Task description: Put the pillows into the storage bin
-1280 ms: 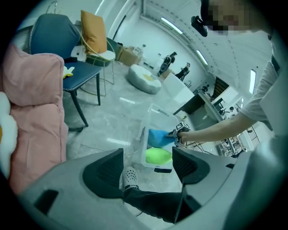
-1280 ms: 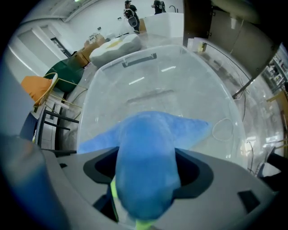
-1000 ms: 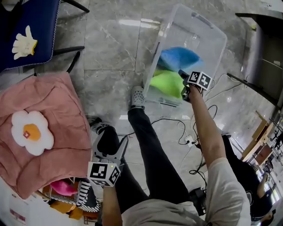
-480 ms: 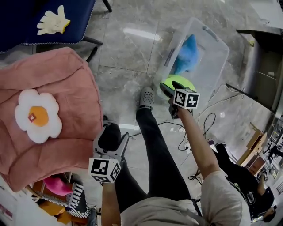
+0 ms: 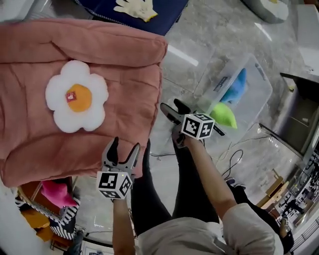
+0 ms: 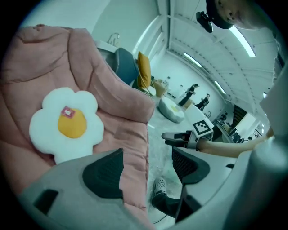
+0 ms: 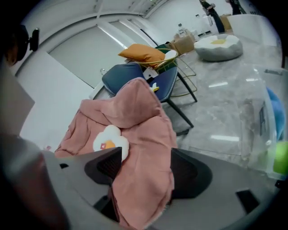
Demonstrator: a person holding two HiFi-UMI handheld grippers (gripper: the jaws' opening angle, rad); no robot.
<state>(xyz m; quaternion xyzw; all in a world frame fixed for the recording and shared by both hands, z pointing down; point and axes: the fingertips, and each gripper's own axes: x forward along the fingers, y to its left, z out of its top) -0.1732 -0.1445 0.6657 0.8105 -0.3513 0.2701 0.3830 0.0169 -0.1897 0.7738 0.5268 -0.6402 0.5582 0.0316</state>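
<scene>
A white, flower-shaped pillow with an orange centre (image 5: 76, 102) lies on a pink blanket (image 5: 124, 60). It also shows in the left gripper view (image 6: 65, 123) and the right gripper view (image 7: 110, 141). The clear storage bin (image 5: 261, 87) stands on the floor at the right and holds a blue pillow (image 5: 238, 87) and a green pillow (image 5: 223, 115). My left gripper (image 5: 124, 147) is open and empty at the blanket's near edge, below the flower pillow. Between blanket and bin, my right gripper (image 5: 172, 108) is open and empty, pointing at the blanket.
A navy chair cushion with a white hand-shaped pillow (image 5: 134, 7) sits beyond the blanket. An orange pillow (image 7: 141, 51) rests on a wire chair, and a round egg cushion (image 7: 218, 45) lies on the marble floor. The person's legs and cables (image 5: 234, 154) are below.
The view has swung from the bin to the pink blanket. My right gripper has left the bin and come across towards the blanket. My left gripper now sits at the blanket's edge.
</scene>
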